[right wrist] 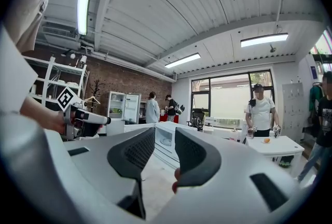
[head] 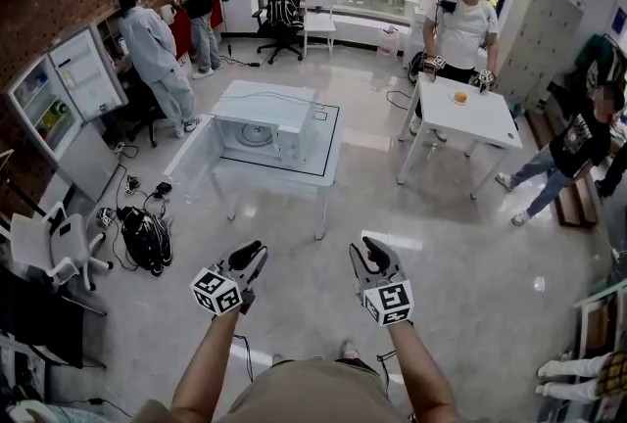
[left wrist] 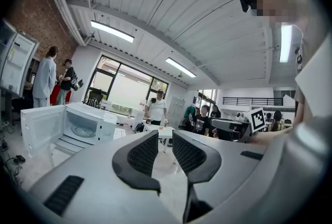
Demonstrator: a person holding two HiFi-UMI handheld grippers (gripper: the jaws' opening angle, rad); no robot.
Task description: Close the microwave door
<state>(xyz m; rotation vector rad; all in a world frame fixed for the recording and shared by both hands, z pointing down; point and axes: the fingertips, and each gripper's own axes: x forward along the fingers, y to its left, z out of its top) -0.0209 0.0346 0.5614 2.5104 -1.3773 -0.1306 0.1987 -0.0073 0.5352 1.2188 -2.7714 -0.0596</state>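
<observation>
The white microwave (head: 266, 129) sits on a white table (head: 328, 162) in the middle of the room, its door (head: 199, 153) swung wide open to the left. The left gripper view shows the same microwave (left wrist: 85, 123) with its door (left wrist: 41, 127) standing open. Both grippers are held level, well short of the table and apart from the microwave. My left gripper (head: 251, 255) (left wrist: 165, 140) has a narrow gap between its pads and holds nothing. In my right gripper (head: 369, 252) (right wrist: 165, 134) the jaws are likewise slightly apart and empty.
A second white table (head: 482, 125) with a small orange thing (head: 459, 98) stands at the right, a person behind it. Other people stand at the back left and far right. An open fridge (head: 67, 90), a chair (head: 67, 250) and bags with cables (head: 145, 237) line the left.
</observation>
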